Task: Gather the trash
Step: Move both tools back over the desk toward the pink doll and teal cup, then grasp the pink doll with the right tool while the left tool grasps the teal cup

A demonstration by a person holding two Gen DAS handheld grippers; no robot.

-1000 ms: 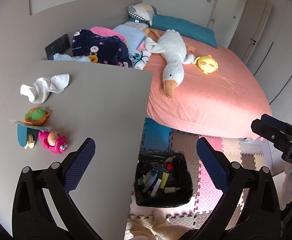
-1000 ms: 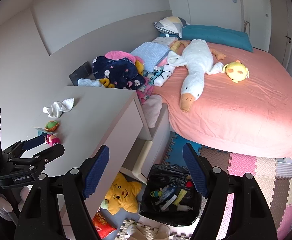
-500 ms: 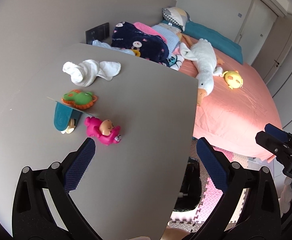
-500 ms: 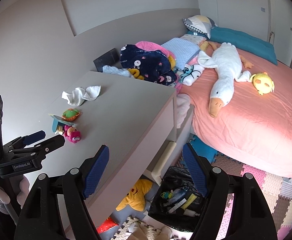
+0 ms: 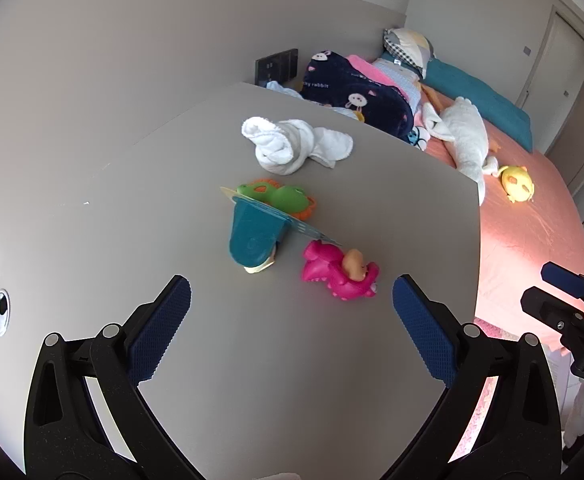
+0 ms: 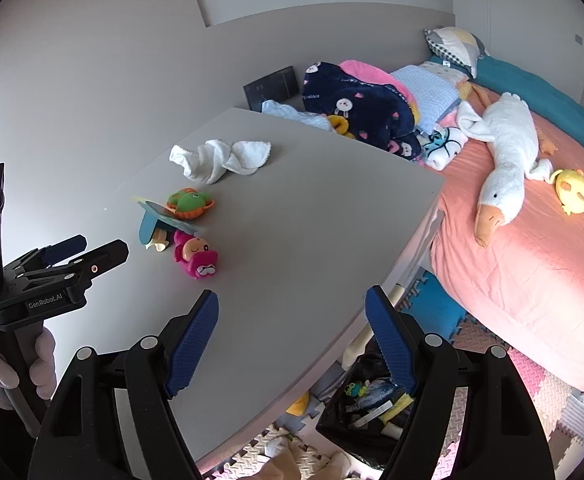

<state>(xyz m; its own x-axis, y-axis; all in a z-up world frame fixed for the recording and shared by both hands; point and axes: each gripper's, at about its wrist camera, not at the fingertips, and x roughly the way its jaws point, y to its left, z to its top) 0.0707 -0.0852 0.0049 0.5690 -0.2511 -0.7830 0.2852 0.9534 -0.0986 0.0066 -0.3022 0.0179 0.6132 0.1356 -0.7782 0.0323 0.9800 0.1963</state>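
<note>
My left gripper point(image 5: 292, 300) is open and empty above the grey tabletop point(image 5: 332, 380), just short of a pink toy point(image 5: 342, 274) and a teal package with a card backing point(image 5: 257, 236). A green and orange toy point(image 5: 281, 198) and a crumpled white cloth point(image 5: 292, 144) lie beyond. My right gripper point(image 6: 292, 320) is open and empty above the table's near edge. The black trash bag point(image 6: 366, 408) with several items sits on the floor below it. The left gripper also shows in the right wrist view point(image 6: 83, 250).
A pink bed point(image 6: 532, 260) with a white goose plush point(image 6: 504, 152), a yellow plush point(image 6: 574, 190) and piled blankets point(image 6: 364, 108) lies right of the table. Foam floor mats point(image 6: 532, 364) cover the floor. A round grommet point(image 5: 0, 310) is in the tabletop at left.
Both grippers have risen and swung left, from over the trash bag to over the tabletop. The toys and the teal package now lie close ahead of the left gripper. Both stayed open.
</note>
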